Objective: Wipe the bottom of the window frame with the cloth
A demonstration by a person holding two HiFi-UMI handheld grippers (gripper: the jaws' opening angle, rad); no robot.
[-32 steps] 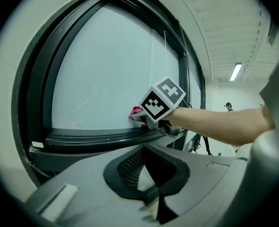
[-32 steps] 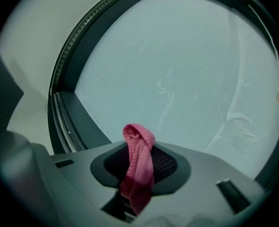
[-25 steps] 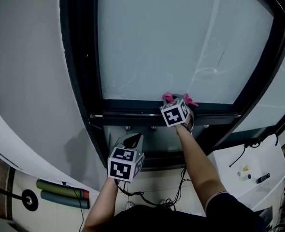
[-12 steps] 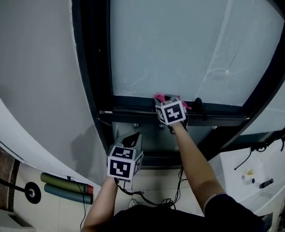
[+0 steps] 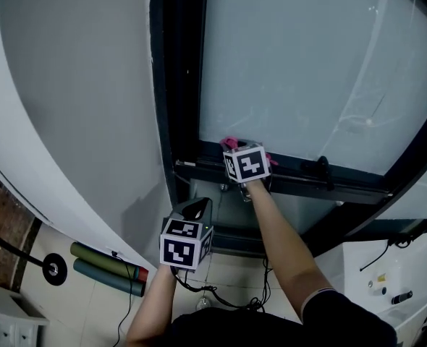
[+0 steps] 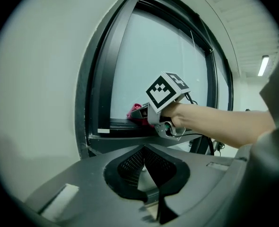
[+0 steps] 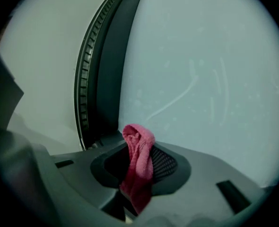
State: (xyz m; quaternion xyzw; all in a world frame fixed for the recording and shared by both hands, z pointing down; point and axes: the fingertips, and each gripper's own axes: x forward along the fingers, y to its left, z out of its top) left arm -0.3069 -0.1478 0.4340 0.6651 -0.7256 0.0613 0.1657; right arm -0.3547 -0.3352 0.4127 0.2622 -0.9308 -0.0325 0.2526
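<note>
A pink cloth (image 7: 138, 164) is clamped in my right gripper (image 5: 237, 149), whose jaws are shut on it. In the head view the pink cloth (image 5: 229, 144) presses on the dark bottom rail of the window frame (image 5: 300, 179), close to the frame's lower left corner. The left gripper view shows the same cloth (image 6: 135, 111) on the rail, under the marker cube. My left gripper (image 5: 196, 210) hangs lower and nearer, below the sill, jaws shut and holding nothing.
The frosted pane (image 5: 300, 71) rises above the rail. A black latch knob (image 5: 322, 166) sits on the rail to the right of my right gripper. A grey wall (image 5: 76, 100) lies left of the frame. A white box (image 5: 387, 280) and green rolls (image 5: 105, 267) lie below.
My right gripper has slid the cloth leftward along the bottom rail toward the frame's left corner. The left gripper has stayed where it was.
</note>
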